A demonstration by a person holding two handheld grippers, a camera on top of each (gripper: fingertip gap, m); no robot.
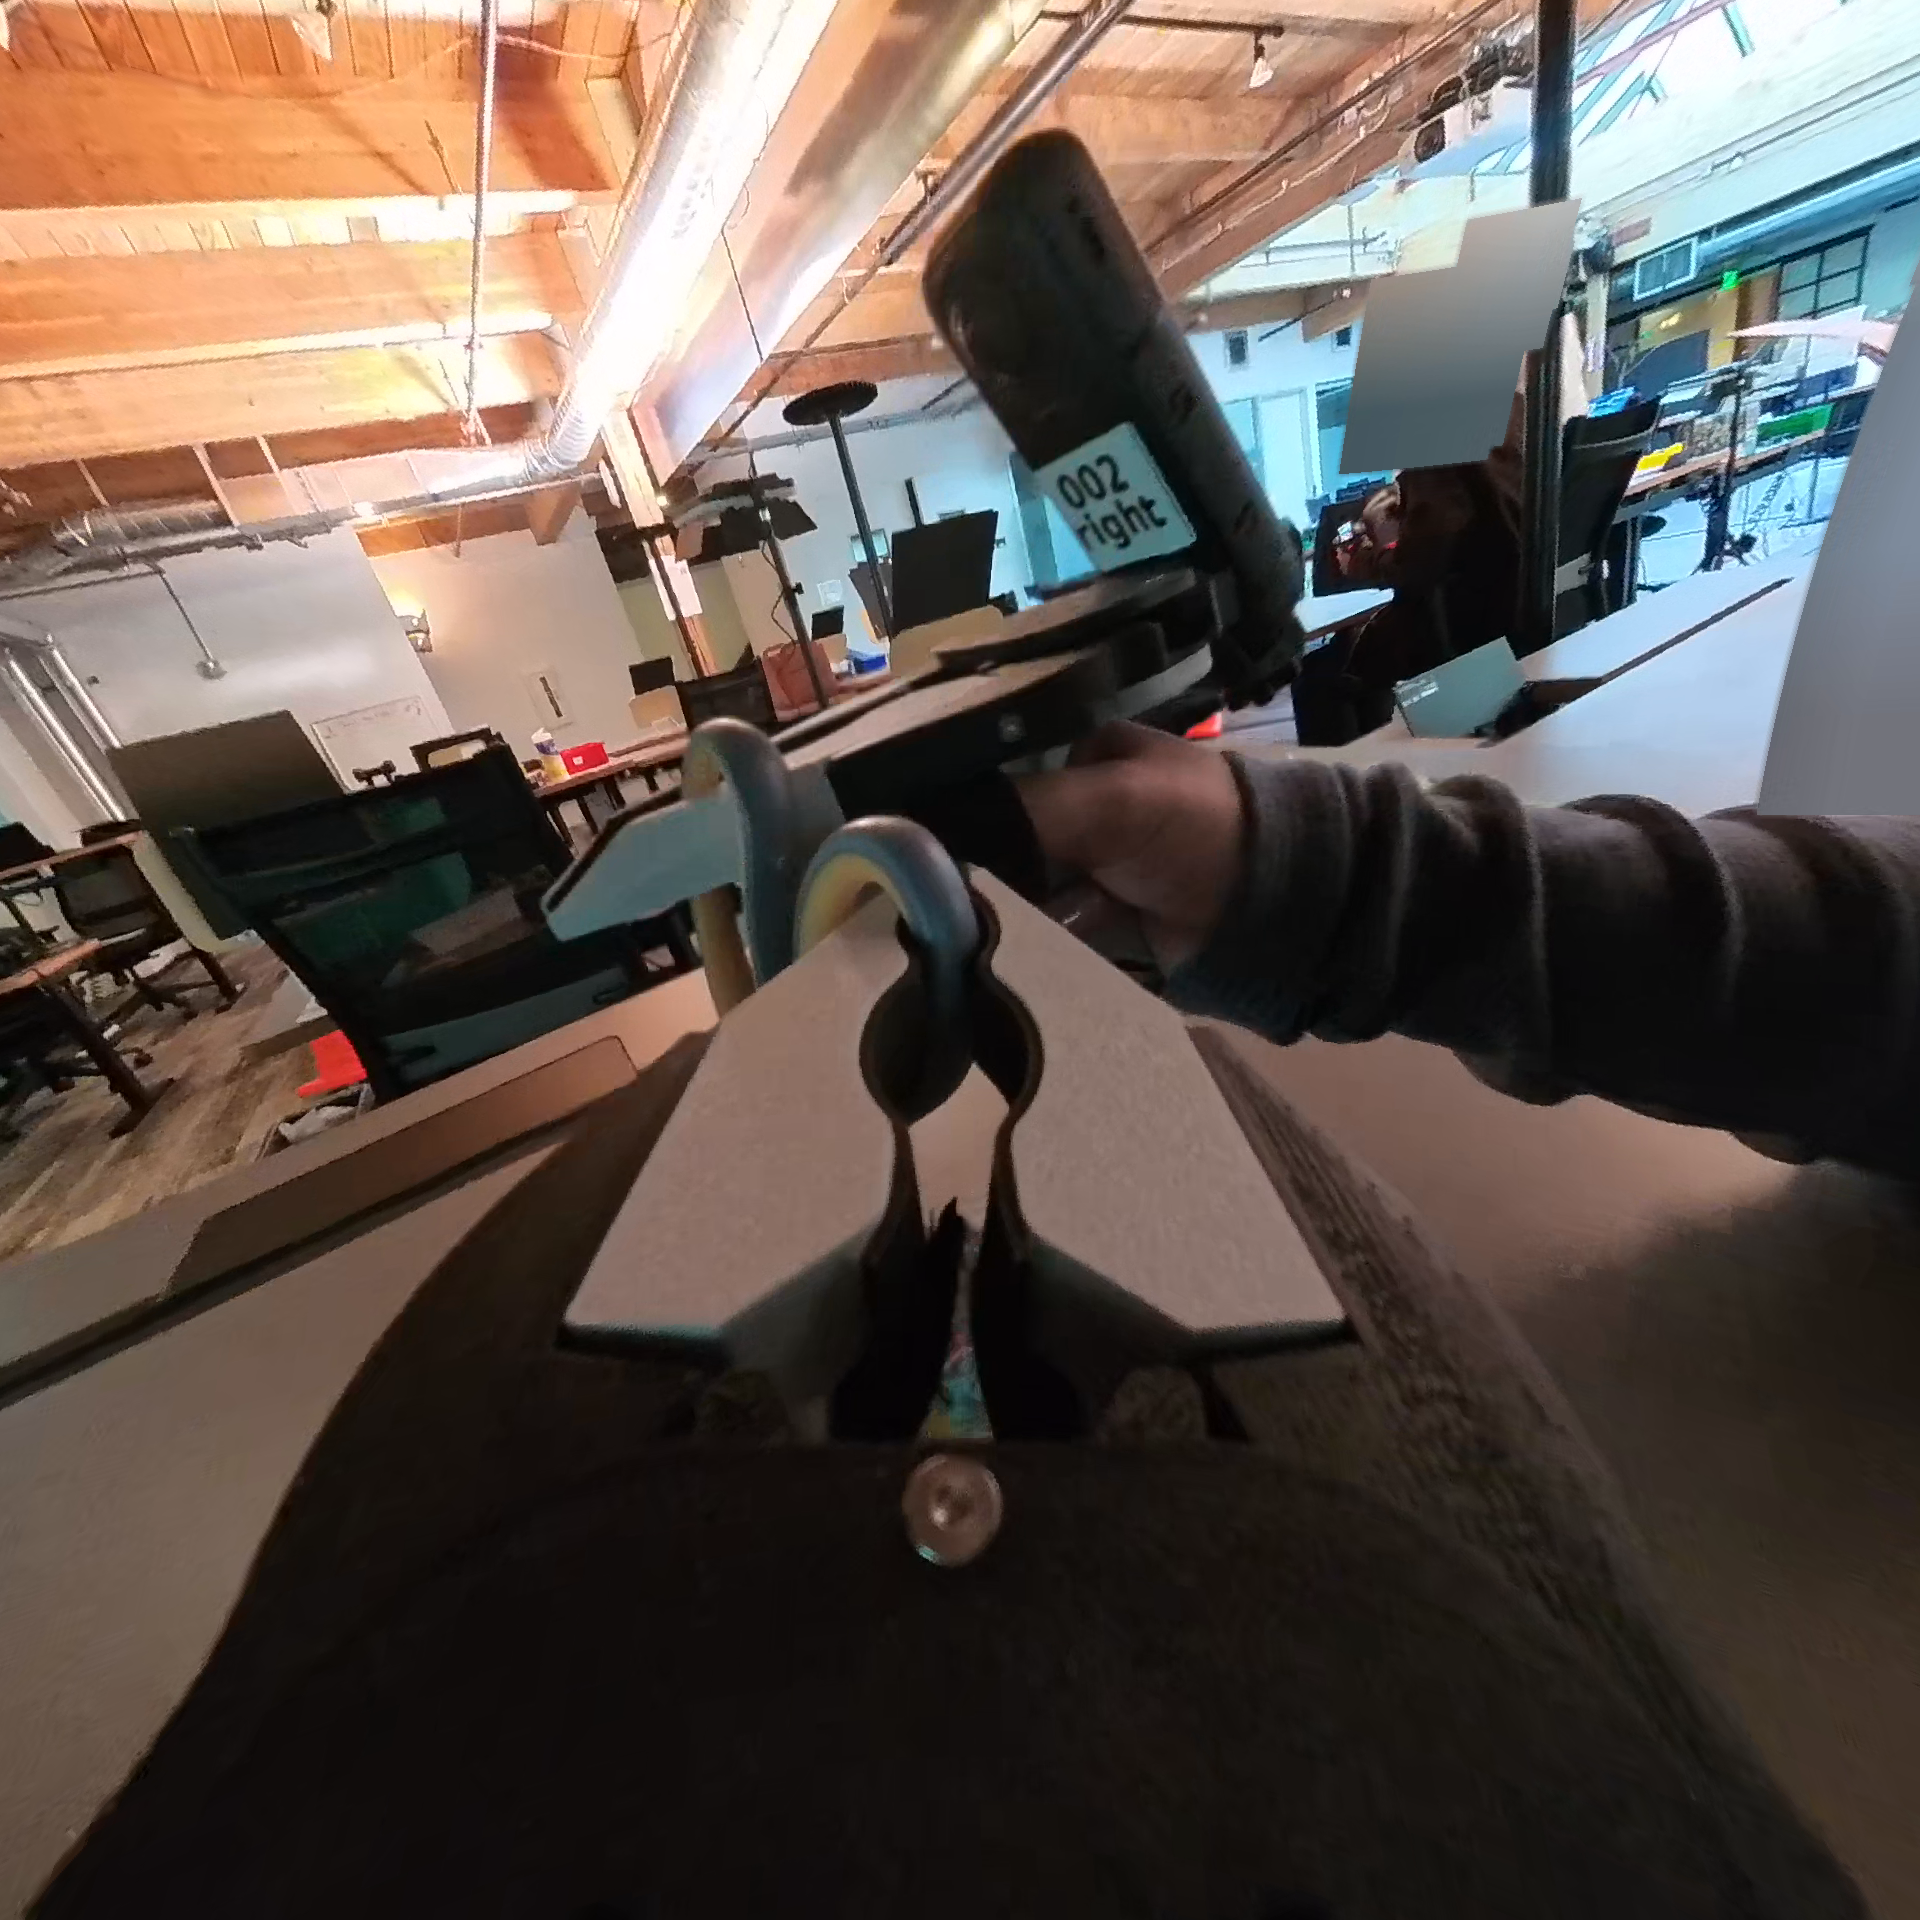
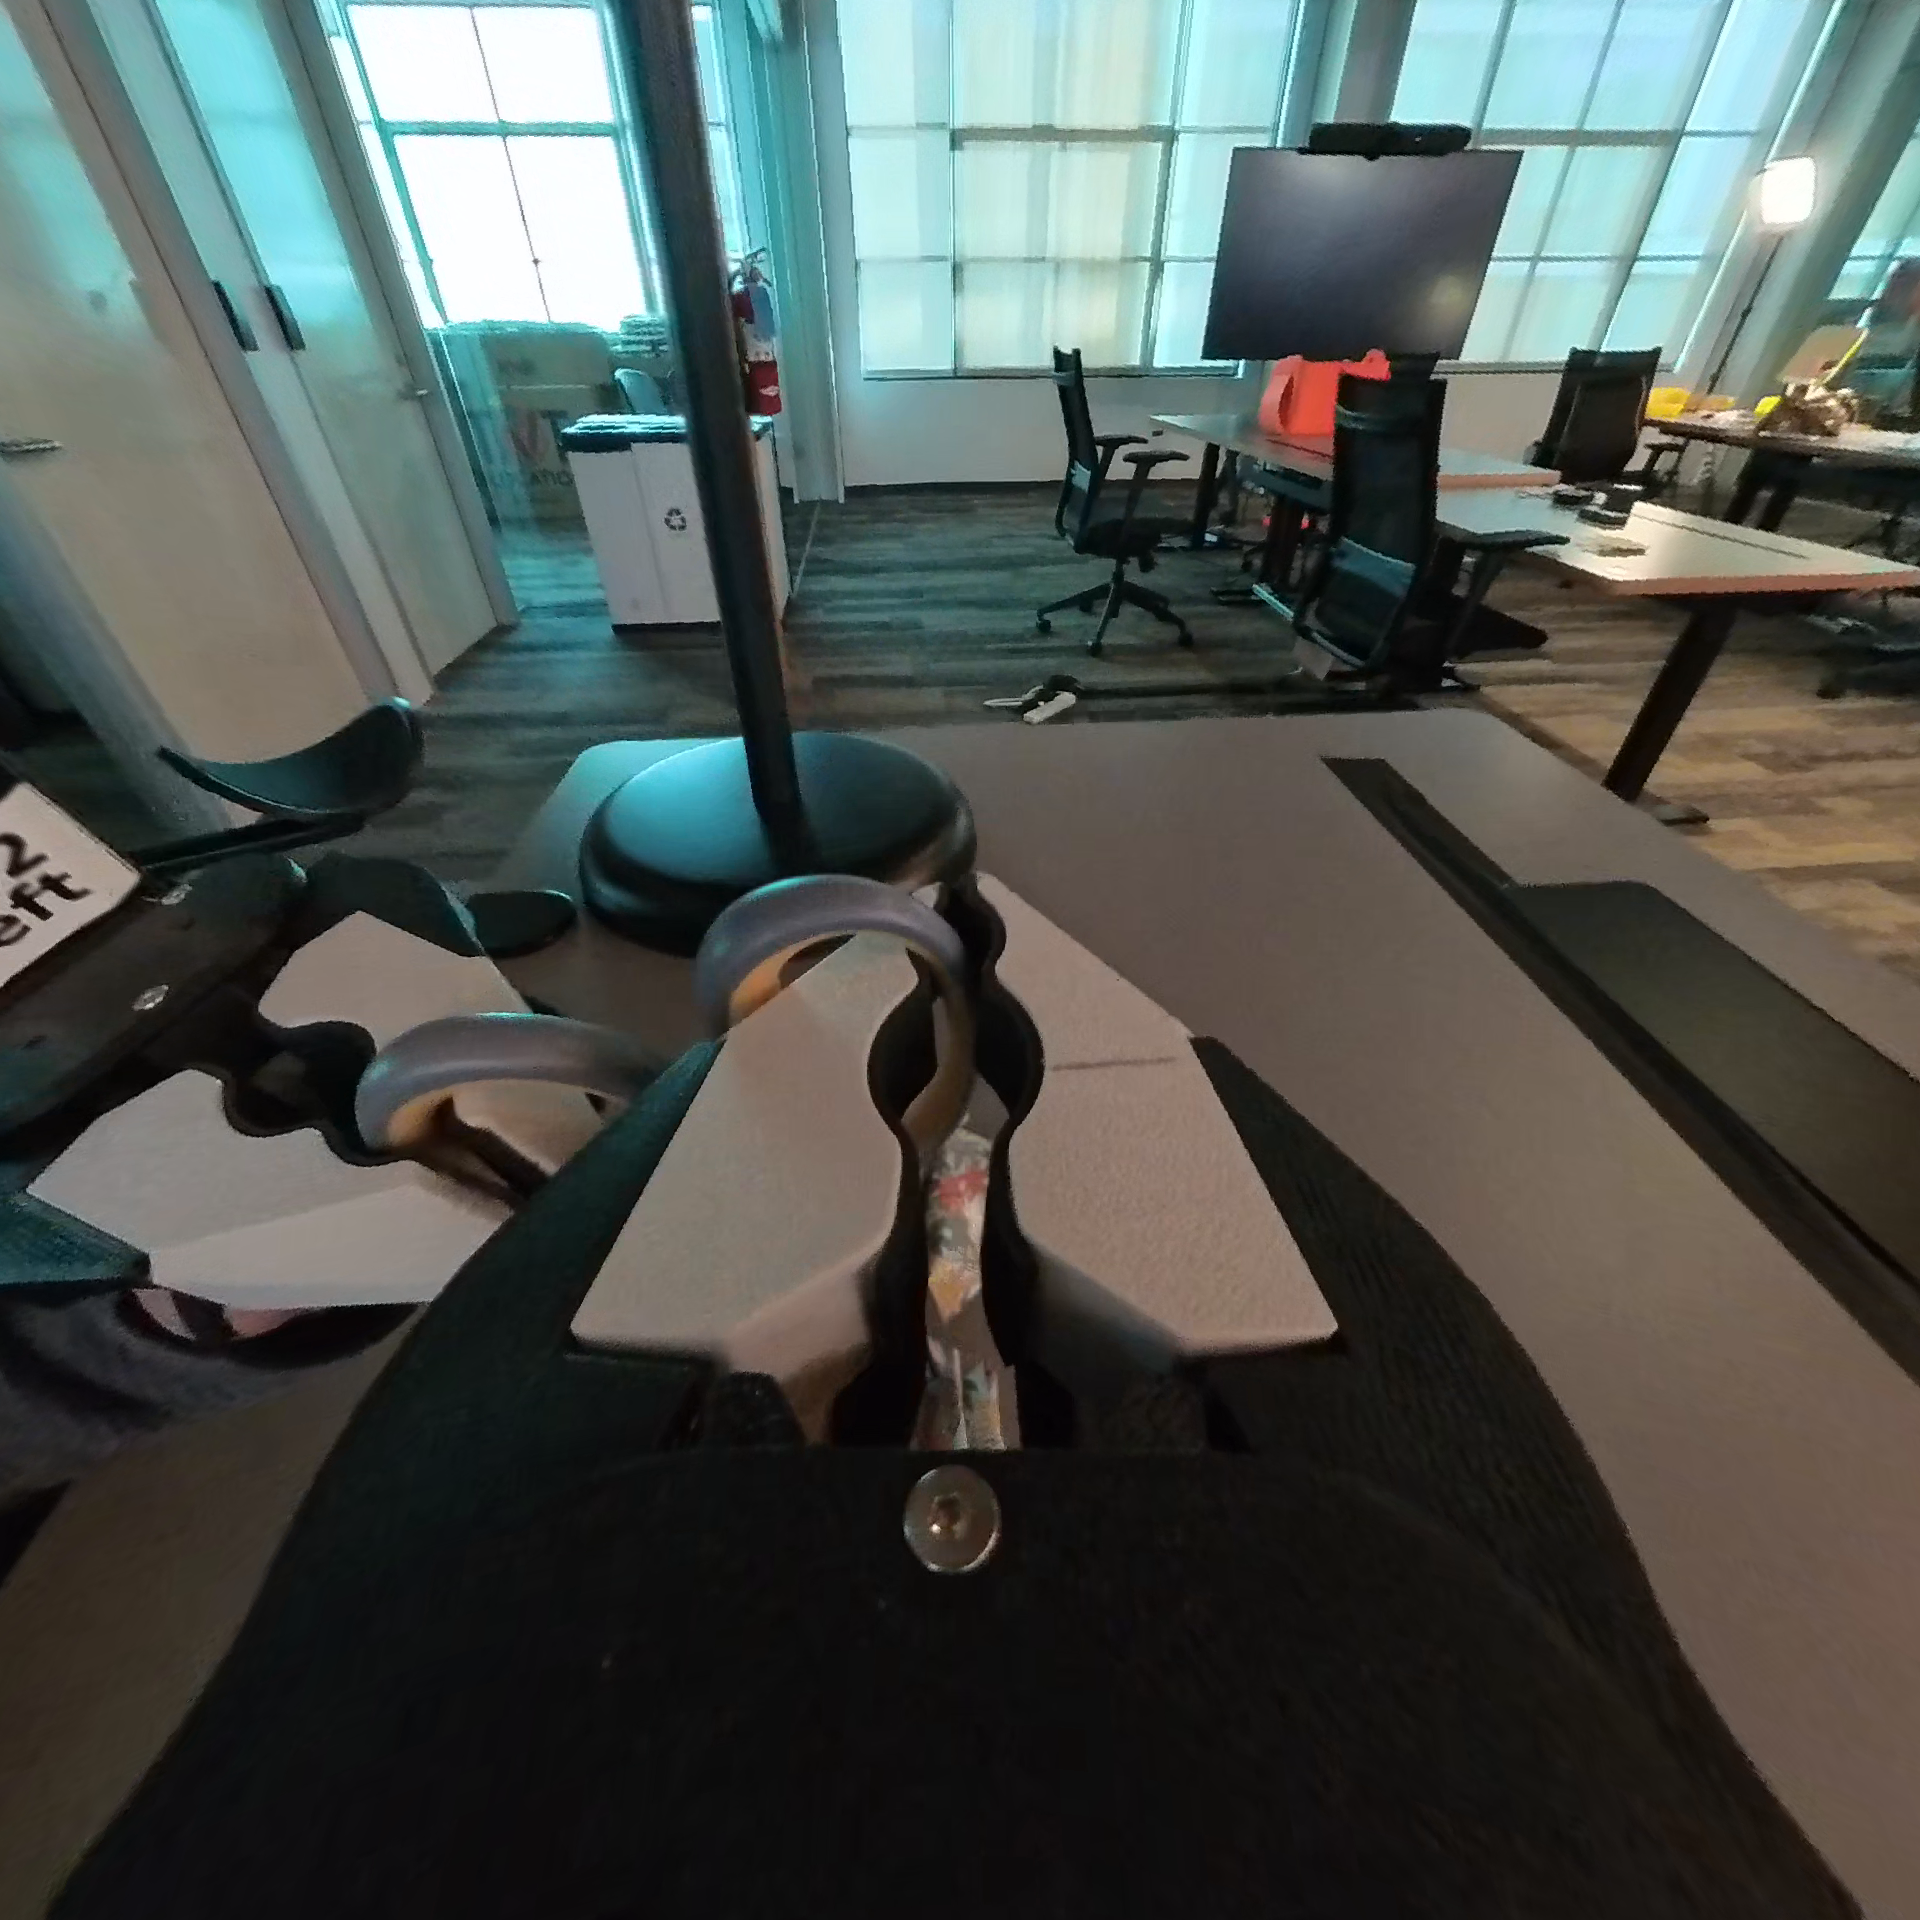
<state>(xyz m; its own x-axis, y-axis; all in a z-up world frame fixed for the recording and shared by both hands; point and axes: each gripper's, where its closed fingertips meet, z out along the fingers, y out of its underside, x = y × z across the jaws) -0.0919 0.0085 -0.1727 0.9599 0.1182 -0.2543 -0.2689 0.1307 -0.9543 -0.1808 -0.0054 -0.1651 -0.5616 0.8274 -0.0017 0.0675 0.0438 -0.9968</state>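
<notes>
Grey-blue rubbery loops with yellow inner faces sit pinched in both tongs, one apiece. The left tongs (image 1: pixel 940 935) clamp the first loop (image 1: pixel 883 852) and the right tongs (image 2: pixel 951 935) clamp the second loop (image 2: pixel 831 904) just beside, above the grey bench (image 2: pixel 1351 935) near a black round stand base (image 2: pixel 769 821).

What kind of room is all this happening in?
Most likely an open-plan office or workshop loft: desks with office chairs, a large monitor on a stand, and exposed wooden ceiling beams with ducting.
</notes>
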